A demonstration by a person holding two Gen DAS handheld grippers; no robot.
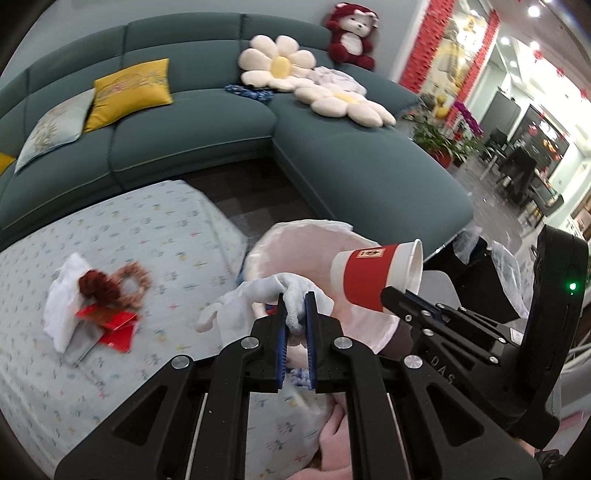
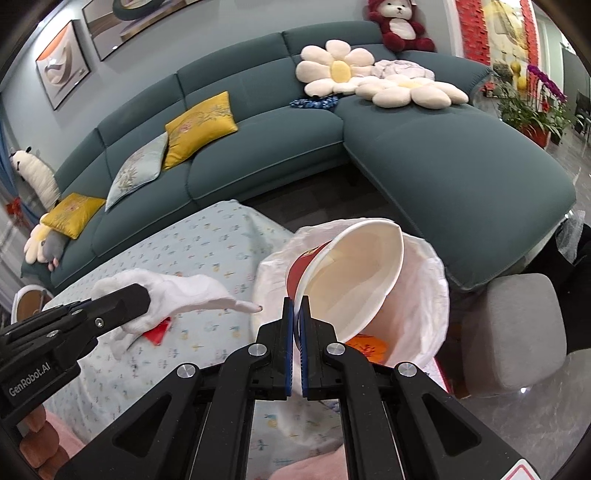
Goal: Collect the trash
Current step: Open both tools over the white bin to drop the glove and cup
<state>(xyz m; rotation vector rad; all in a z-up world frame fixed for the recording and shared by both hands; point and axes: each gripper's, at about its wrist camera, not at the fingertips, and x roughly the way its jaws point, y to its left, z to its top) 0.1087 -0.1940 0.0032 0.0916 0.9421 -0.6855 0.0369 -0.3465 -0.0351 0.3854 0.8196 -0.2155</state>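
Paper cup (image 2: 354,280): smooth, matt white inside, red band outside. Glove (image 1: 295,295): white knitted cloth. Bin liner (image 2: 424,295): thin translucent plastic, crinkled. Tablecloth (image 1: 147,229): printed cloth, matt. Sofa (image 2: 443,166): teal matt fabric. Gripper arms: black matt plastic, shiny metal bolts.

Even, soft indoor light across both views, with bright ceiling spots (image 1: 532,11) flaring white at the left wrist view's upper right. Heavy fisheye bending curves the sofa (image 2: 369,147), and the corners go black. Motion blur smears the tablecloth (image 1: 122,236); shadows are faint.
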